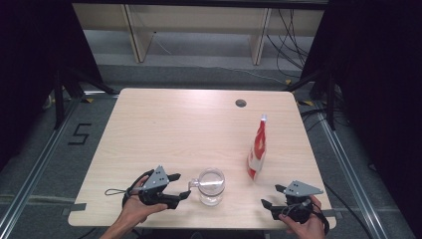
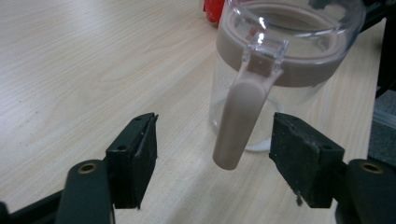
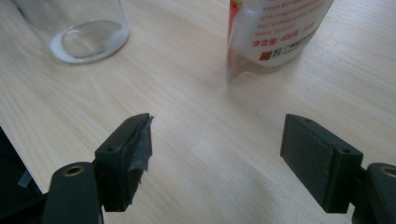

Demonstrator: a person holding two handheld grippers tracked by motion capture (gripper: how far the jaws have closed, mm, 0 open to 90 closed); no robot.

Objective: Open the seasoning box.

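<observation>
At the table's near edge, the left gripper [image 1: 181,187], jaws spread, frames the handle [image 2: 238,123] of a clear jug [image 1: 211,186] without pinching it. The right gripper [image 1: 271,196] waits, jaws wide, nothing between them. Beyond it, the red-and-white pouch [image 1: 257,148] stands unopened; pouring seemingly remains undone.

Table [image 1: 164,124] with jug [image 1: 211,186], pouch [image 1: 256,149]

The floor [image 1: 59,149] left of the desk [image 1: 164,124] carries a black marking shaped like the digit "5" [image 1: 79,134]. The red-and-white pouch [image 3: 275,28] bears small red print, Chinese characters with "400" among them, otherwise too small to read.
</observation>
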